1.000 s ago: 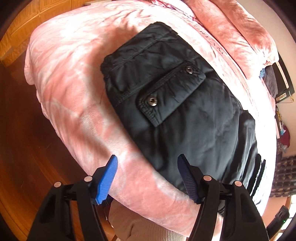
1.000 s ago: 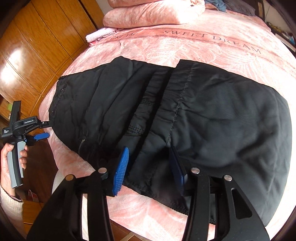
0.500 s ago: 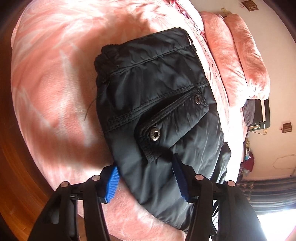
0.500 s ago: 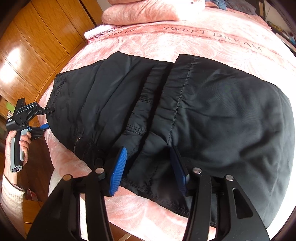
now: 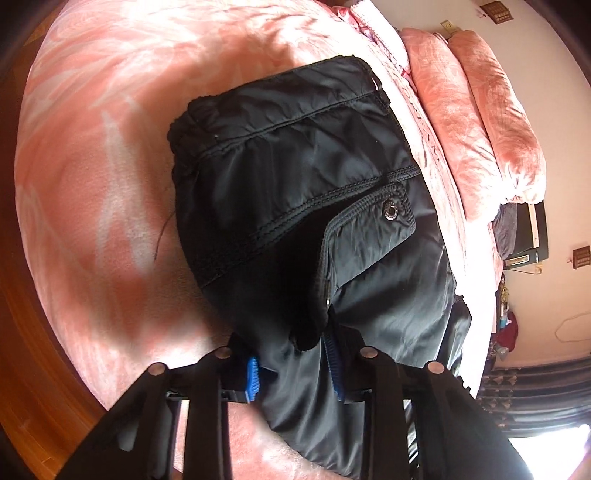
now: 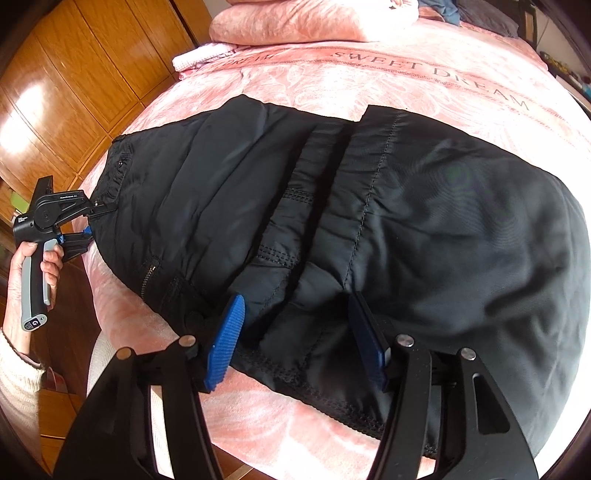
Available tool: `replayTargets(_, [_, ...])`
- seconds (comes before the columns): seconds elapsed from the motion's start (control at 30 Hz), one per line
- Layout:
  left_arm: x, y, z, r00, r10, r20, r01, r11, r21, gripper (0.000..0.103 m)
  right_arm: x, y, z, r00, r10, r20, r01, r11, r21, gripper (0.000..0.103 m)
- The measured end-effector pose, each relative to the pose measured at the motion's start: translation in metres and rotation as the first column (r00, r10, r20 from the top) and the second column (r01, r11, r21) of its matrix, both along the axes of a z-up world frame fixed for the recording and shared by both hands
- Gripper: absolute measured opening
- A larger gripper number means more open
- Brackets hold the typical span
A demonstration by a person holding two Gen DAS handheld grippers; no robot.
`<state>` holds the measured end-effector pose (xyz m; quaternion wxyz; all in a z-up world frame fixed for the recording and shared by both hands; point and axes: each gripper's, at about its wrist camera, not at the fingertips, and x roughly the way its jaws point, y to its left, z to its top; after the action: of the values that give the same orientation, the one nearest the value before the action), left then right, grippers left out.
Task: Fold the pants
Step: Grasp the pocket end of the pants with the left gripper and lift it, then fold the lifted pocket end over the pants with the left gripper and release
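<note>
Lying flat across the pink bedspread (image 6: pixel 424 74), the black pants (image 6: pixel 424 236) run from left to right in the right wrist view, waistband end at the left

Far left, same view: left hand (image 6: pixel 31 280) holds the left gripper (image 6: pixel 86 221) at the waistband corner, one finger above the cloth edge and one below it. Left wrist view: left gripper (image 5: pixel 295 363) has black fabric bunched between its blue pads (image 5: pixel 253 374); the pads are drawn in on the fabric, so it is gripping the pants. Flap pocket (image 5: pixel 369 236) with a metal snap (image 5: pixel 389 211) sits just beyond the fingers

Centre, right wrist view: right gripper (image 6: pixel 295 339) is at the near edge of the pants, blue fingers (image 6: pixel 225 343) spread wide, cloth lying between them but not pinched. A stitched seam (image 6: pixel 364 210) runs away from the gripper toward the far side

Right: the pant legs cover the bedspread. Far side: pink pillows (image 6: pixel 314 18); wooden wardrobe (image 6: pixel 74 74) at far left
</note>
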<state>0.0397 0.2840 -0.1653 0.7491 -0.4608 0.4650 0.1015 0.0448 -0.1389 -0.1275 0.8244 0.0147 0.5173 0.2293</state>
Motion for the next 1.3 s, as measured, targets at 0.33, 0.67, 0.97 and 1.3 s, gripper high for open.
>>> replayTargets(0.33, [-0.002,-0.027,0.046,0.994,-0.024,0.109,0.010,0.993,0.121,0.012,0.000,-0.004,-0.001,1.000,-0.006,-0.009,0.006,1.000,0.026,0.059])
replayTargets(0.67, [0.007,-0.075,0.102,0.959,-0.160,0.233,0.097,0.960,0.262,0.012,-0.001,-0.010,0.001,1.000,-0.020,-0.017,0.021,0.998,0.056,0.059])
replayTargets(0.97, [0.021,-0.136,0.134,0.905,-0.326,0.274,0.203,0.895,0.396,0.012,-0.001,-0.020,0.001,0.999,-0.037,-0.036,0.040,0.994,0.099,0.059])
replayTargets(1.3, [0.019,-0.232,0.144,0.767,-0.611,0.195,0.434,0.719,0.544,0.014,-0.001,-0.039,0.004,0.995,-0.083,-0.055,0.091,0.983,0.162,0.058])
